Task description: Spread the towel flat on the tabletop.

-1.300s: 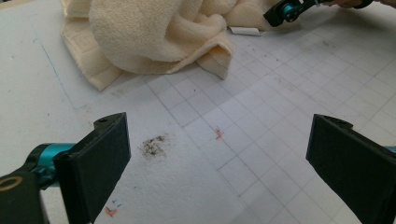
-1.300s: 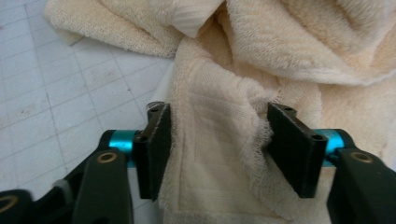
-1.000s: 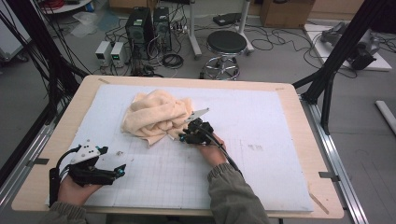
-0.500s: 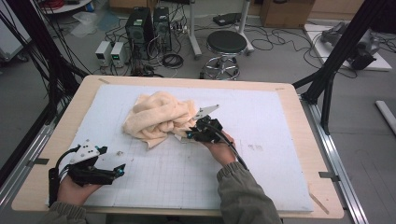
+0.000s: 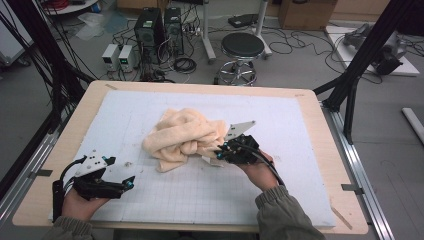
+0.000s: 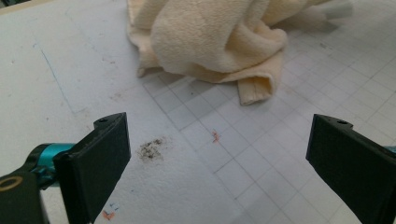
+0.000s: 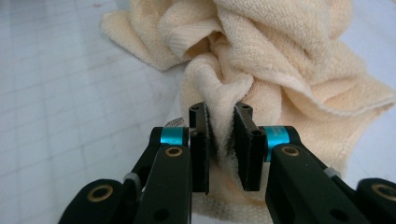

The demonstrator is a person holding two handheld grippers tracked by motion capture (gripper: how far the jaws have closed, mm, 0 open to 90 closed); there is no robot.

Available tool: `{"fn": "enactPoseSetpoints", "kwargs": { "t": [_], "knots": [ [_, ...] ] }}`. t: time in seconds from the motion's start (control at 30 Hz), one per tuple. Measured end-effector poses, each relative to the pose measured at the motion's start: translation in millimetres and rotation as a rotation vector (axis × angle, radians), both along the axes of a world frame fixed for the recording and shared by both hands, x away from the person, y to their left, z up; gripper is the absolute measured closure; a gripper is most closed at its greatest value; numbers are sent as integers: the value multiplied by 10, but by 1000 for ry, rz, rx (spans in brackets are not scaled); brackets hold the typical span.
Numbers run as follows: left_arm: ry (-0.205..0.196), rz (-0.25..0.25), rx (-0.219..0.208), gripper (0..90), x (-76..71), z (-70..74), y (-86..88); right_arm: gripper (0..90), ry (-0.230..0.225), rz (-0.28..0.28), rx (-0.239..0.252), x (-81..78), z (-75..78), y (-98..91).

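Observation:
A crumpled cream towel [image 5: 186,136] lies in a heap on the white gridded mat [image 5: 300,130]. My right gripper [image 5: 220,153] sits at the heap's right side, and its jaws have just been closing. In the right gripper view the right gripper [image 7: 223,140] is shut on a pinched fold of the towel [image 7: 280,60], with cloth squeezed between both pads. My left gripper [image 5: 131,183] rests low at the mat's front left, away from the cloth. Seen from the left gripper view, the left gripper [image 6: 217,158] stands wide open with nothing between its jaws, and the towel [image 6: 219,37] lies ahead of it.
A dark smudge [image 6: 150,148] marks the mat just ahead of the left jaw. The mat lies on a wooden table [image 5: 310,97] framed by black struts [image 5: 360,65]. A stool [image 5: 242,50], boxes and cables stand on the floor behind.
My right gripper has moved rightward and lifted a little, dragging the towel's gripped fold with it, and the heap has shifted right. The left gripper has stayed put.

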State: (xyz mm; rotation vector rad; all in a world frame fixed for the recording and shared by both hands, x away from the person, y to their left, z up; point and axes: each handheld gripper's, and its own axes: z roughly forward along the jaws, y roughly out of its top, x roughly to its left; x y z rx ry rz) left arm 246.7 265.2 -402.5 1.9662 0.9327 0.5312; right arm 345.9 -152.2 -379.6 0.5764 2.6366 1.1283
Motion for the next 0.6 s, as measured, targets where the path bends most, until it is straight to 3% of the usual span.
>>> {"fn": "enactPoseSetpoints", "kwargs": {
  "t": [0.17,0.2,0.23,0.3,0.33,0.37,0.53,0.6],
  "knots": [
    [-5,-2,0,70,-7,10,-12,782,3,-3,4,-118,-51,-162],
    [-3,-6,-1,70,-6,7,-18,779,40,-29,-8,-147,-227,-274],
    [-3,-6,-1,70,-5,7,-22,779,40,-29,-8,-147,-227,-274],
    [-1,-8,2,70,-2,6,-35,760,84,-52,-1,-144,-396,-361],
    [-2,-10,-1,70,3,6,-44,760,84,-52,-1,-144,-396,-361],
    [-2,-15,4,70,7,11,-51,703,87,-59,23,-128,-405,-392],
    [-16,-33,-11,93,71,50,-125,565,38,-60,133,-123,-172,-408],
    [-16,-46,-5,96,144,64,-188,530,32,-61,146,-106,-128,-397]
  ]
}}
